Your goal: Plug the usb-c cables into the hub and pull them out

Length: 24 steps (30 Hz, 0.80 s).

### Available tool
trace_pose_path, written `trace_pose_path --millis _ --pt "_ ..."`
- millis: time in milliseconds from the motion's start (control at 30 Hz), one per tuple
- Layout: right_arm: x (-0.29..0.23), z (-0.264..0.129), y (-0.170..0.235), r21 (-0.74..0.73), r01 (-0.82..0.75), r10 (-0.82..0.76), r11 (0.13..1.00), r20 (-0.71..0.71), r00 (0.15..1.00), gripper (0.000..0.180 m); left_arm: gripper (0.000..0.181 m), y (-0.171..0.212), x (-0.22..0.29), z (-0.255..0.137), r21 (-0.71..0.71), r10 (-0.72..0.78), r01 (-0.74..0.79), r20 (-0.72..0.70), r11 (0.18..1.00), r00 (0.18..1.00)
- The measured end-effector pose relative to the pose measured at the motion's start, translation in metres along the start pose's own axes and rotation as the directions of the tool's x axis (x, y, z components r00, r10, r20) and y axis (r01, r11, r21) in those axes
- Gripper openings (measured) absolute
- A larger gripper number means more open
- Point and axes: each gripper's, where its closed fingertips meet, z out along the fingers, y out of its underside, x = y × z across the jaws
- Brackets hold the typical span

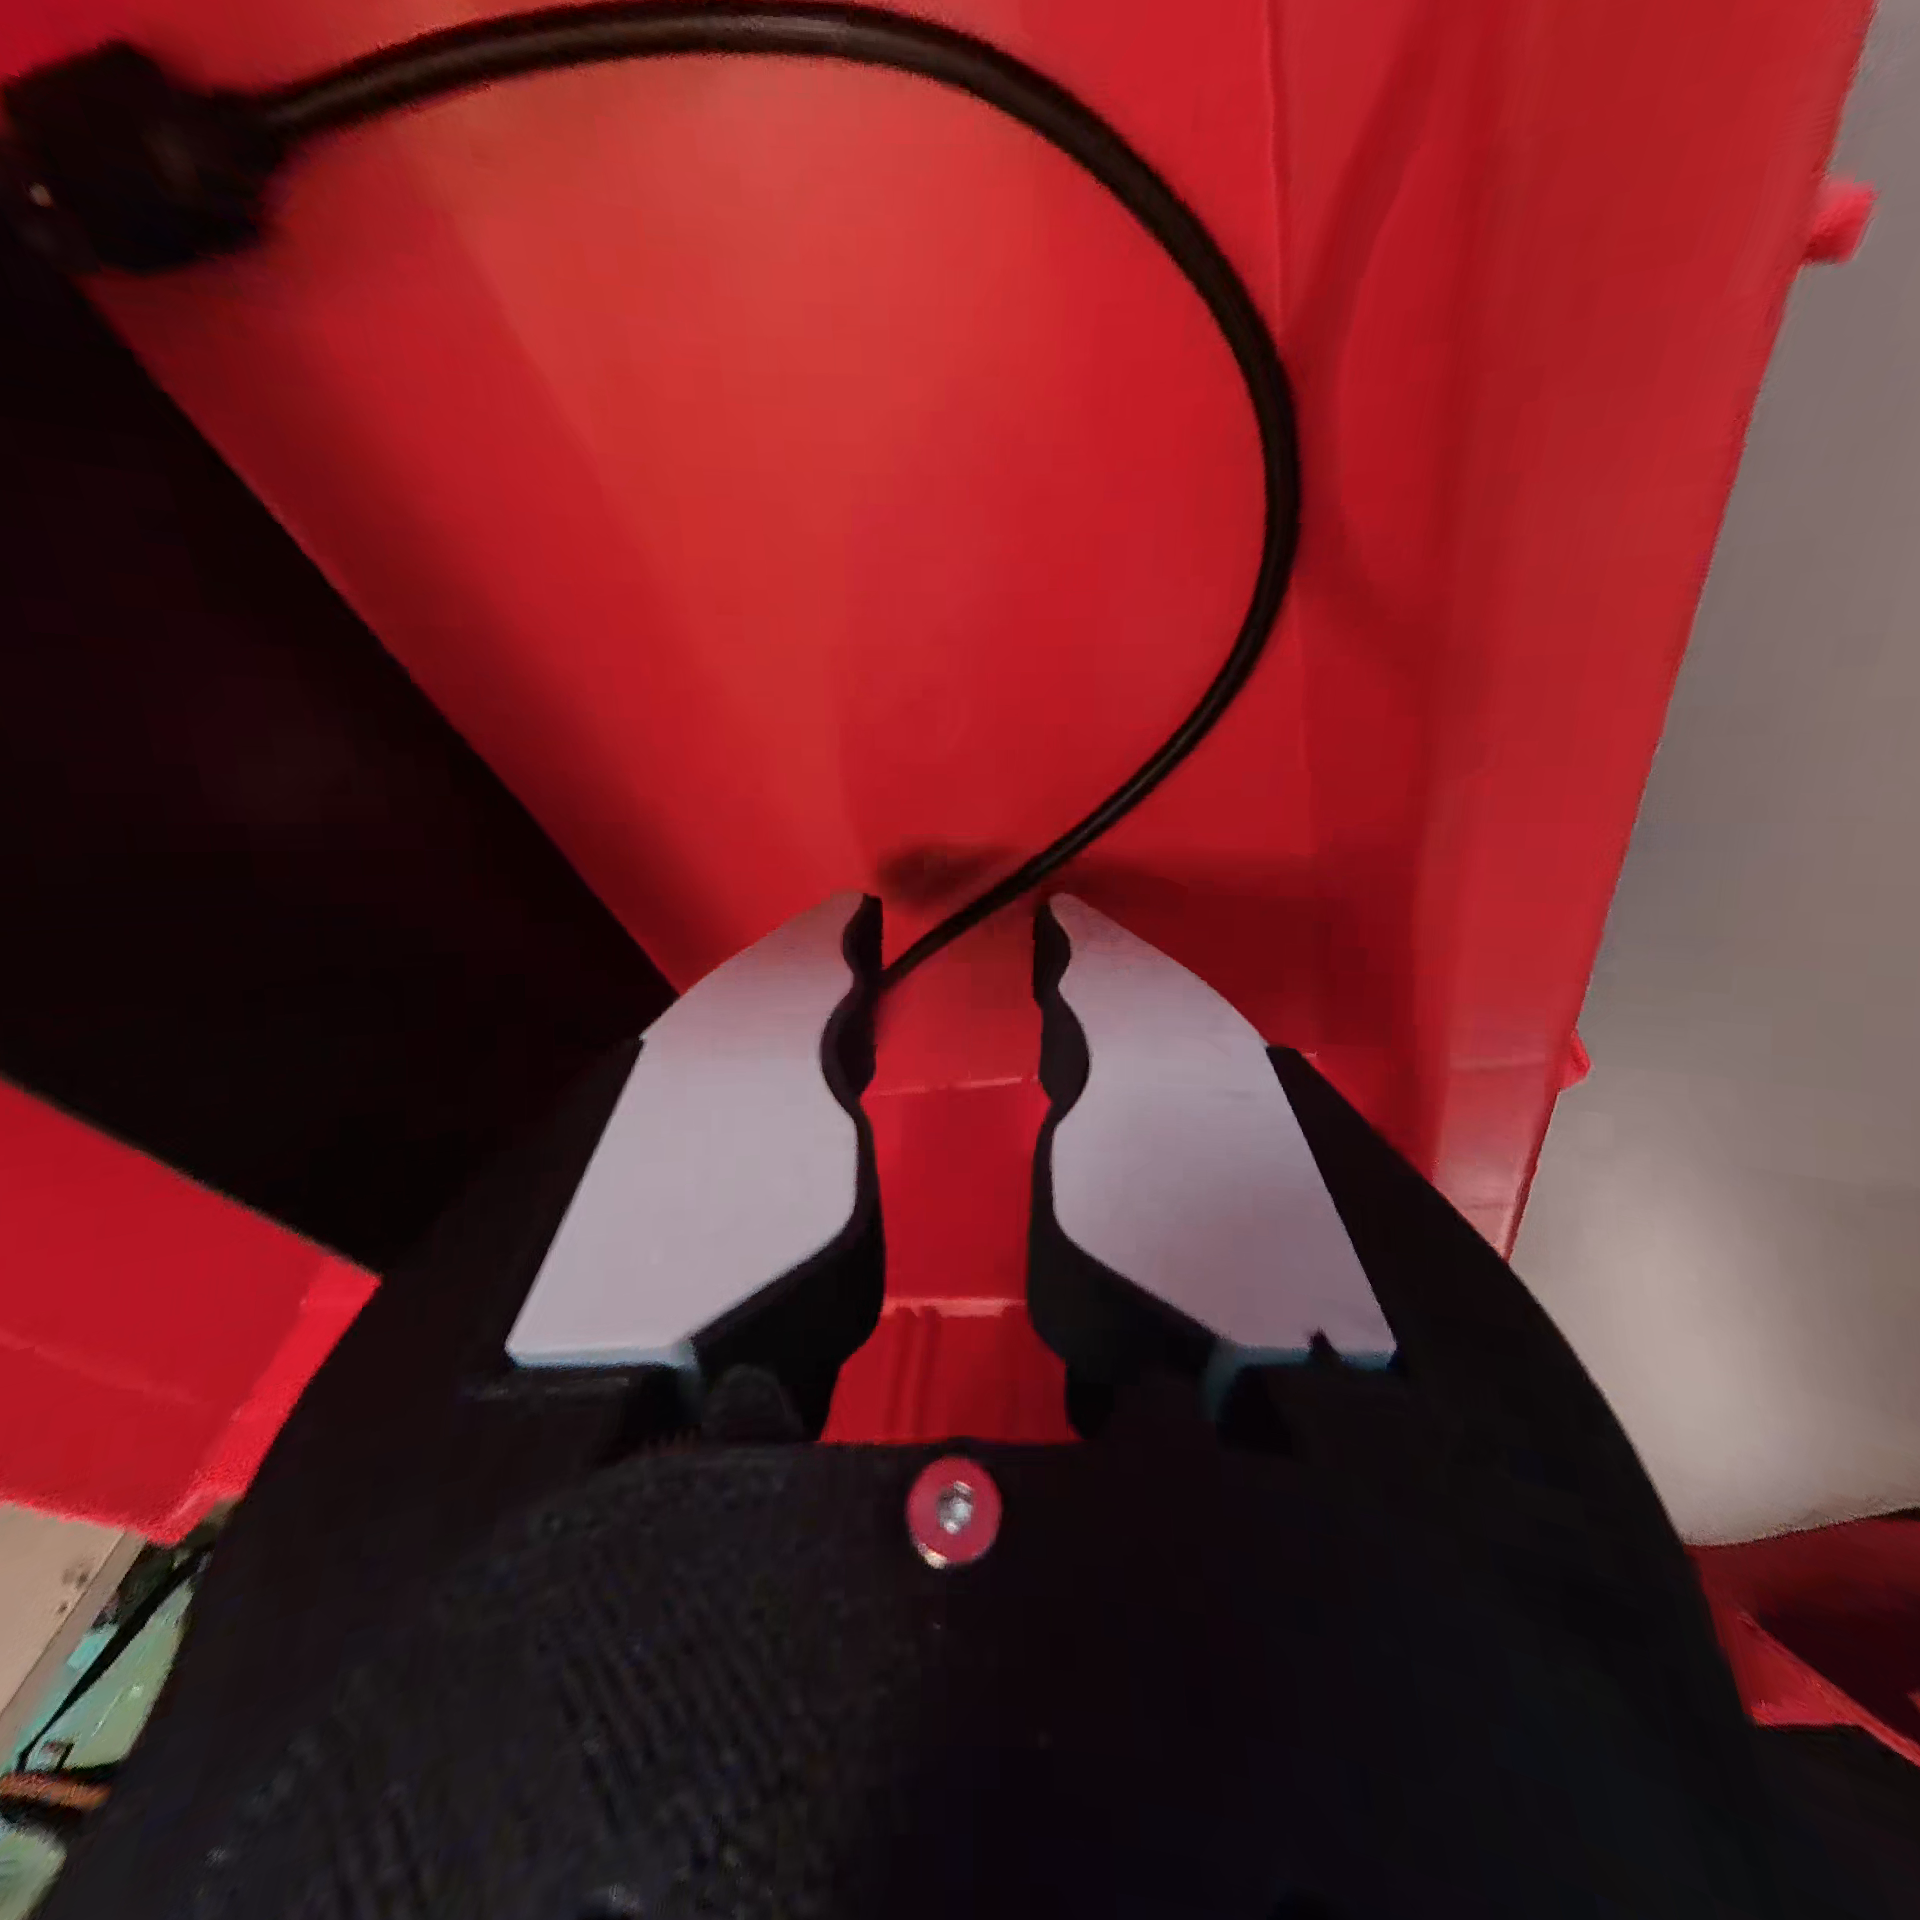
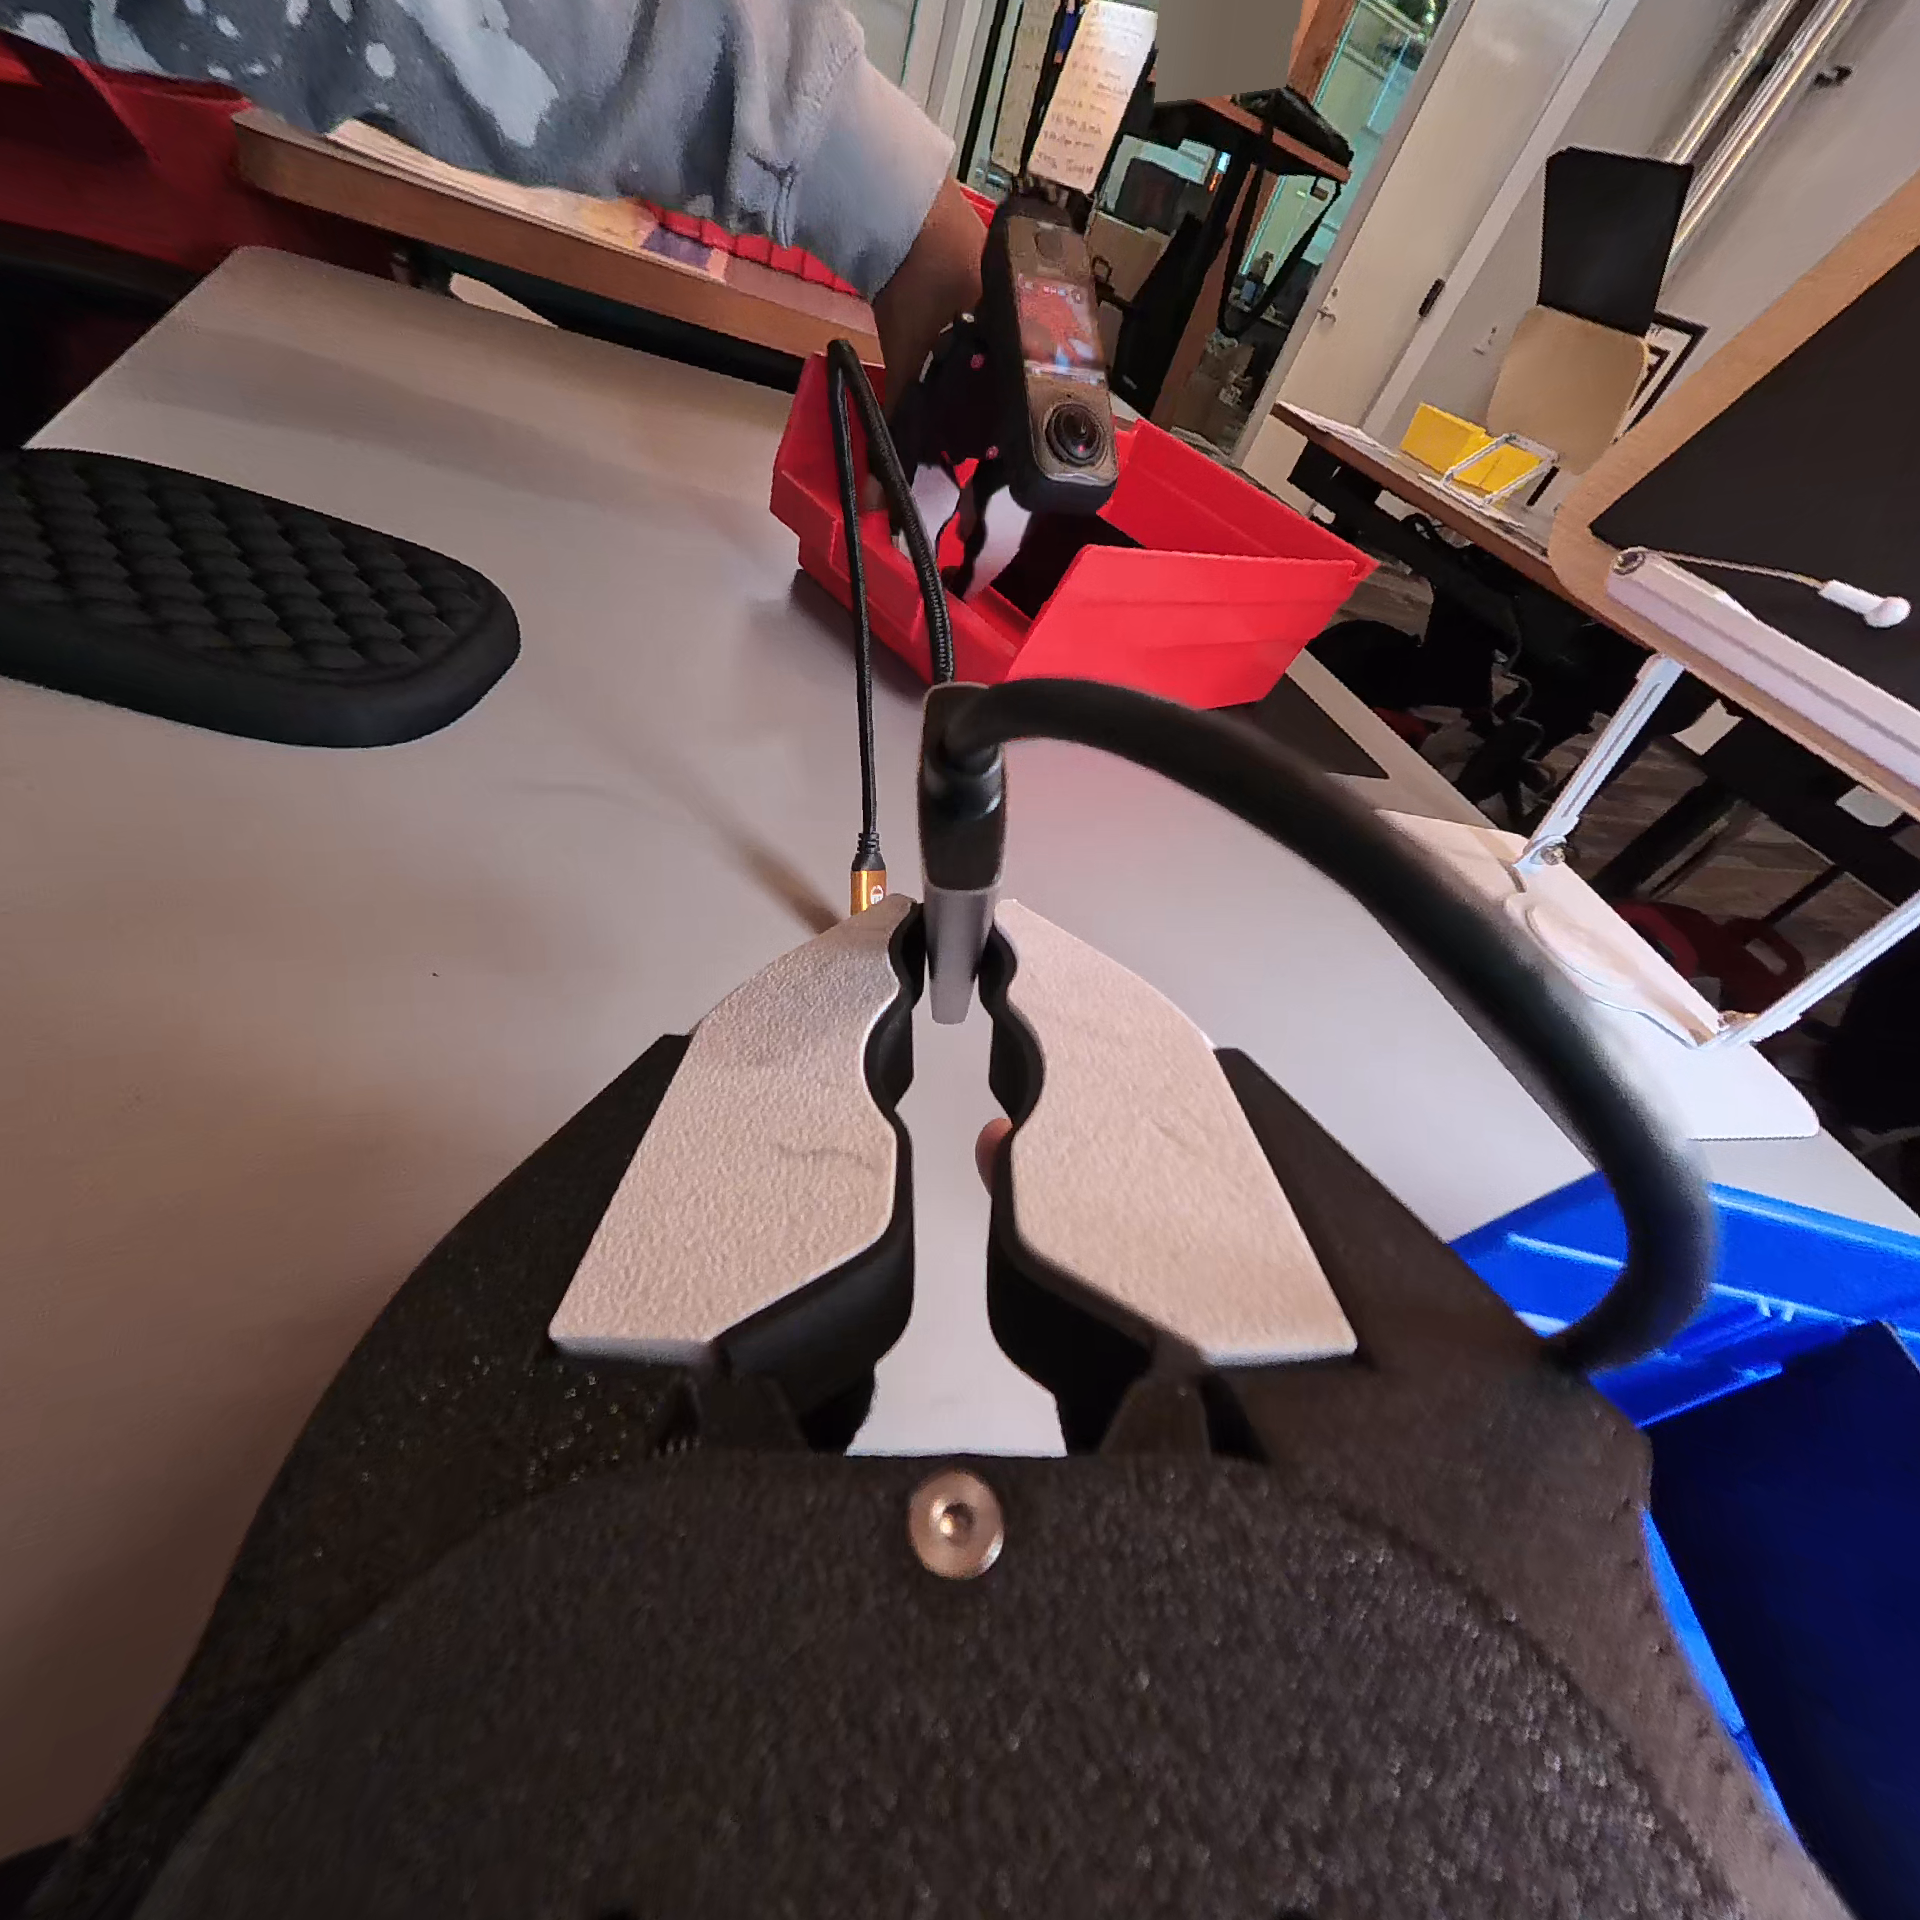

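Inside the red bin (image 1: 831, 468) your left gripper (image 1: 956, 914) sits with jaws narrowly apart, nothing clamped; one thin black cable (image 1: 1273, 499) runs past its left fingertip (image 1: 831, 935), contact unclear. On the grey surface (image 2: 364, 935) your right gripper (image 2: 951, 925) is clamped on one silver hub (image 2: 954, 956), held upright, its thick black lead (image 2: 1455, 883) arcing right toward one blue bin (image 2: 1766, 1351). One braided usb-c cable (image 2: 862, 644) trails out of the red bin, its gold plug (image 2: 865, 883) just left of the hub; whether it's seated, can't tell. Count: two bins, two cables seen, one hub, one black mesh pad (image 2: 208, 592) to the left.
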Motion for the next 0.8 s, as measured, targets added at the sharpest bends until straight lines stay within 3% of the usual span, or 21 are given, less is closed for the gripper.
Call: trace_pose_path --millis 67,200,467,600,700,800 --pt "0.001 -0.001 0.001 0.001 -0.006 0.006 1.000 -0.001 1.000 0.009 0.014 -0.003 0.002 0.000 0.019 -0.004 0.004 -0.015 1.000 1.000" --pt "0.004 -0.003 -0.001 0.013 -0.012 0.013 1.000 -0.010 1.000 0.009 0.007 -0.002 0.003 -0.009 0.059 -0.062 0.063 -0.020 0.996 0.998" --pt "0.015 -0.011 -0.013 0.082 -0.052 0.056 0.995 -0.044 0.997 0.009 0.004 -0.013 0.001 -0.137 0.433 -0.240 0.221 -0.013 0.874 0.971" --pt "0.025 -0.022 -0.024 0.150 -0.086 0.099 0.985 -0.078 0.992 0.009 0.004 -0.048 0.031 -0.204 0.680 -0.250 0.254 -0.108 0.688 0.962" --pt "0.035 -0.033 -0.032 0.212 -0.122 0.147 0.970 -0.106 0.983 0.009 0.004 -0.084 0.059 -0.247 0.845 -0.238 0.306 -0.220 0.438 0.946" --pt "0.046 -0.045 -0.036 0.260 -0.152 0.194 0.954 -0.141 0.971 0.009 0.003 -0.119 0.087 -0.266 0.903 -0.187 0.404 -0.376 0.147 0.908"
